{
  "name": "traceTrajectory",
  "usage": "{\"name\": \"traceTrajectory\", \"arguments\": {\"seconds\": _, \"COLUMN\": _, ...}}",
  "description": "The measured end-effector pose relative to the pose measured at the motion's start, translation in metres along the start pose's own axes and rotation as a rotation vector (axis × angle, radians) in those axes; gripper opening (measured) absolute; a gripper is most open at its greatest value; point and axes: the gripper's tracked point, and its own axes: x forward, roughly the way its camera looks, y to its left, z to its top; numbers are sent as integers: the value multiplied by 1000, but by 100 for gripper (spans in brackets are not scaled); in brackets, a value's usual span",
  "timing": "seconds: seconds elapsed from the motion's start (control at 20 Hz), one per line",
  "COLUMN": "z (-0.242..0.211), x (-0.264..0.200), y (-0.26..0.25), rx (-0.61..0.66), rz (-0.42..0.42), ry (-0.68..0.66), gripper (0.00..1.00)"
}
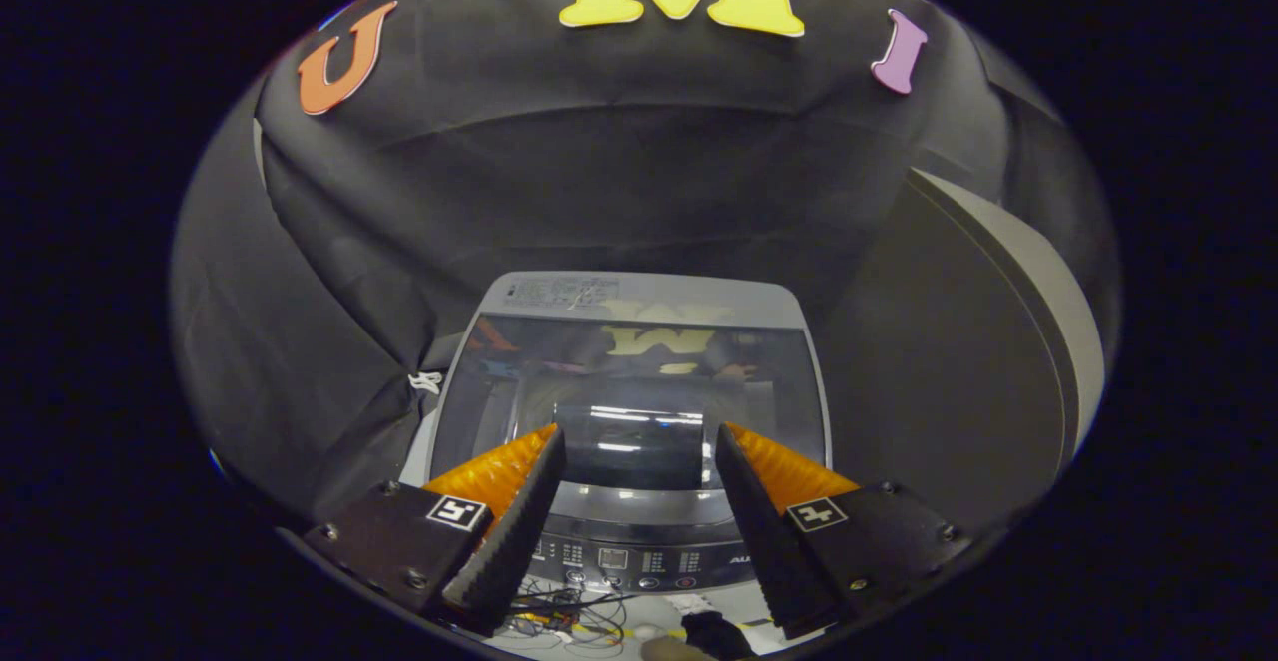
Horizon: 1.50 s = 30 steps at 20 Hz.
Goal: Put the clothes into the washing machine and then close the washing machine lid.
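A grey top-loading washing machine stands below and ahead of my gripper. Its dark glass lid lies flat and shut over the tub, mirroring the booth wall. The control panel with small buttons runs along the machine's near edge, between and under my fingers. My gripper hangs above the lid's near part, open, with nothing between its fingers. No clothes show through the lid clearly.
A large grey curved panel rises to the right of the machine. Black cloth drapes behind and to the left. Loose cables lie on the floor in front of the machine, beside a dark shape.
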Motion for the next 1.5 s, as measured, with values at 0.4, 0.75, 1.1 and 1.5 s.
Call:
{"name": "traceTrajectory", "arguments": {"seconds": 0.4, "z": 15, "x": -60, "y": -9, "rx": -15, "rz": 32, "ry": -136, "gripper": 94}}
{"name": "traceTrajectory", "arguments": {"seconds": 0.75, "z": 38, "x": -186, "y": -60, "rx": -52, "rz": 104, "ry": -440, "gripper": 94}}
{"name": "traceTrajectory", "arguments": {"seconds": 1.1, "z": -4, "x": -289, "y": -179, "rx": -43, "rz": 54, "ry": -619, "gripper": 100}}
{"name": "traceTrajectory", "arguments": {"seconds": 1.5, "z": -112, "x": -349, "y": -332, "rx": 38, "rz": -32, "ry": -641, "gripper": 100}}
